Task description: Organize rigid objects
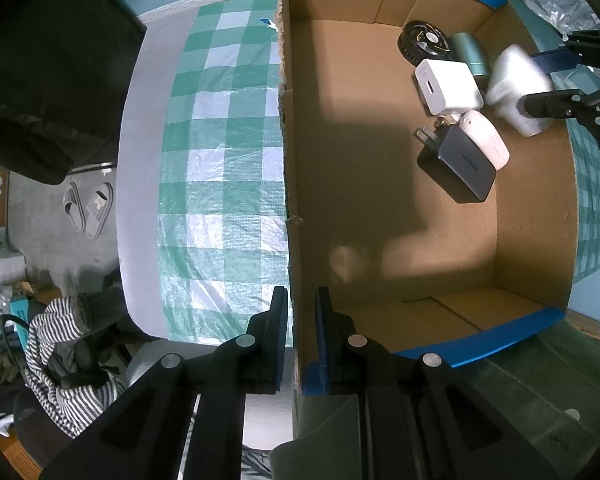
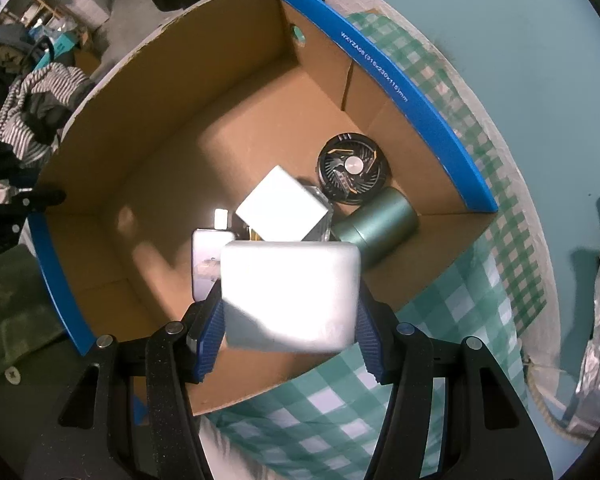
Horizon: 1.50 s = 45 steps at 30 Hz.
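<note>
Altogether the cardboard box (image 1: 380,208) holds five loose things, crowded into one corner: a black round fan (image 1: 422,43), a green metal cylinder (image 1: 469,51), a white cube charger (image 1: 448,86), a pale oval case (image 1: 486,138) and a dark grey charger (image 1: 458,164) with its prongs showing. A sixth, a white rounded block (image 2: 290,294), is clamped between the blue pads of the right gripper (image 2: 290,340), which hangs over the same corner just above the pile (the block is blurred in the left view). The left gripper (image 1: 302,320) is clenched on the box's side wall. The rest of the box floor lies bare, and the box stands on a green checked cloth (image 1: 220,160). The walls are blue-edged on two sides.
</note>
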Motion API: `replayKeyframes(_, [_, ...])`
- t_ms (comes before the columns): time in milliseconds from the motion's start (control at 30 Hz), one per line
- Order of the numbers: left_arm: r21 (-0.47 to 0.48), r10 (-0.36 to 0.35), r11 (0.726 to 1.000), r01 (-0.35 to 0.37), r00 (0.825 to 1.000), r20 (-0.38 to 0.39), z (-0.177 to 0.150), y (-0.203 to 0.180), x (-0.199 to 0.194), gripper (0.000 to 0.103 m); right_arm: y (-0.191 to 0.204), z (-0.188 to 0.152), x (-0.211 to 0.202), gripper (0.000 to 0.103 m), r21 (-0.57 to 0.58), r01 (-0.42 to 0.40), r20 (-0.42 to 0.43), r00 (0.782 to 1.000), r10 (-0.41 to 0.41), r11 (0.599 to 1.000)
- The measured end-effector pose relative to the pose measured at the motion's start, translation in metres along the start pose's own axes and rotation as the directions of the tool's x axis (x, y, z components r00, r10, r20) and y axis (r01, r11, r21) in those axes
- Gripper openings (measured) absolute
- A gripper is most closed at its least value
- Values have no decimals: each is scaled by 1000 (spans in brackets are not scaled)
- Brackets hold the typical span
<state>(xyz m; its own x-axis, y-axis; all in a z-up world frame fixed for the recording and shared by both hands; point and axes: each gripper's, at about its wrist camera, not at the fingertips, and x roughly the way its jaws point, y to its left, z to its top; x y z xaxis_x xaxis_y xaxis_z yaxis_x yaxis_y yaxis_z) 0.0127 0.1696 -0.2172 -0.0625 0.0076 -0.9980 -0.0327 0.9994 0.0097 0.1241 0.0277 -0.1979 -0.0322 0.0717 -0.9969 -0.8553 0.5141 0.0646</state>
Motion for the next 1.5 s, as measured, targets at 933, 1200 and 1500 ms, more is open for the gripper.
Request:
replayKeyframes(933, [-23, 18, 1000, -16, 997, 72, 14, 3, -37, 17, -42, -61, -71, 69, 439, -87, 234, 972, -20, 894])
replayKeyframes(1200, [24, -5, 1000, 1, 983, 181, 33, -23, -82, 40, -55, -91, -111, 69, 580, -76, 291, 949, -118, 811])
replayKeyframes(1500, [60, -11, 998, -8, 949, 315, 52, -49, -138, 81, -68, -126, -151, 69, 693, -41, 335, 903, -270, 720])
